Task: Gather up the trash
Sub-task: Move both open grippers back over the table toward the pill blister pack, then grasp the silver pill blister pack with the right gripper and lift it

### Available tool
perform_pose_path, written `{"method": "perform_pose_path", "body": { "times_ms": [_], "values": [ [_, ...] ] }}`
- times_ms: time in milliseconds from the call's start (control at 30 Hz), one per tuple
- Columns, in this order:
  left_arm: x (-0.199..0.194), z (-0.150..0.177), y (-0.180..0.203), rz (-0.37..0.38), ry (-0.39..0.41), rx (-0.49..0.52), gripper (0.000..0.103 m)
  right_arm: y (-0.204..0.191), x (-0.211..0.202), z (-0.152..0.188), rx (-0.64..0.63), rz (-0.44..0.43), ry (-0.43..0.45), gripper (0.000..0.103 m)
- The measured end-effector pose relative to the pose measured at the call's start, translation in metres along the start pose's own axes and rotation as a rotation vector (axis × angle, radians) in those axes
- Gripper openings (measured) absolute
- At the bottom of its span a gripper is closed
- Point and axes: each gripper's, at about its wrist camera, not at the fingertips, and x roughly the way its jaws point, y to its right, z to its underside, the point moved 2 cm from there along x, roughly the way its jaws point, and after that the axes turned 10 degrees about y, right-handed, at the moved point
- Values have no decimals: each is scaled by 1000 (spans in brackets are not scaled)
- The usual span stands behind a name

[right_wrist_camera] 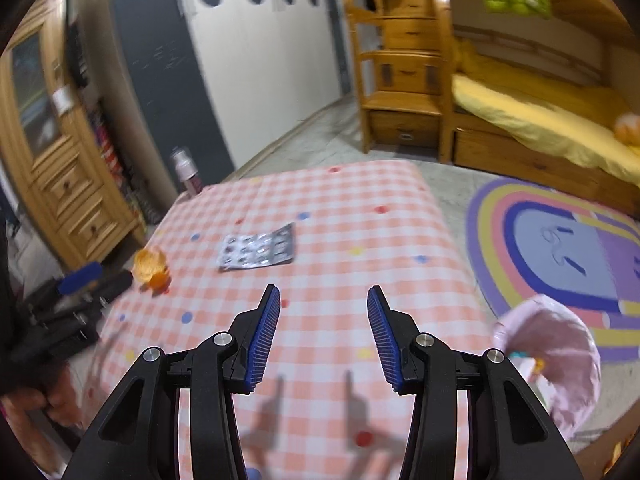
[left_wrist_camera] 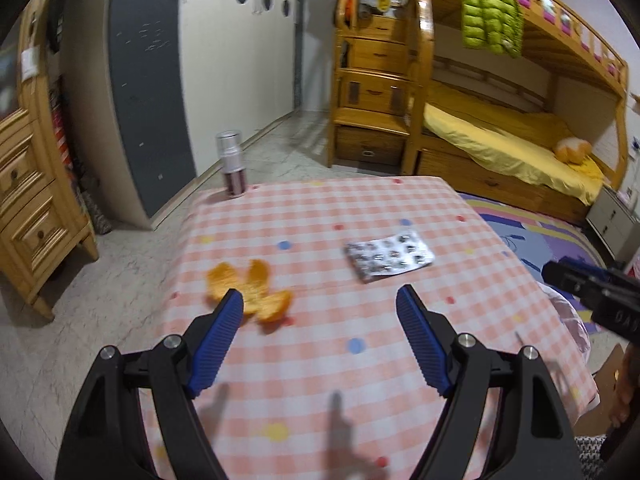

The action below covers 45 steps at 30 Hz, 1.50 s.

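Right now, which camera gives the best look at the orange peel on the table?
The left wrist view: the orange peel lies close, beside the left gripper, its curled lobes visible. In the right wrist view the peel is small and blurred near the table's left edge.

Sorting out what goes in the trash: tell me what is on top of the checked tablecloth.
On the checked tablecloth lie an orange peel and a foil pill sheet; a bottle stands at its far corner. What the cloth covers cannot be seen.

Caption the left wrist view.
Open left gripper above checked tablecloth, nearing orange peel and blister pack.
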Motion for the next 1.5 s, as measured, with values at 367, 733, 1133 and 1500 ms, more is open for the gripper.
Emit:
{"method": "perform_pose_path", "body": {
  "times_ms": [367,733,1133,1500],
  "values": [
    [9,-4,-37,-137,-1,12,84,-36,59,-2,-113,-52,-81,36],
    [54,-17,-55,-164,-42,-16,84,-36,125,-11,-156,-27,-163,42],
    [65,-18,-80,-207,-66,-83,86,-40,158,-17,-164,-36,-199,41],
    [52,-7,-72,-202,-77,-51,86,-36,122,2,-150,-31,-266,0]
  ]
}}
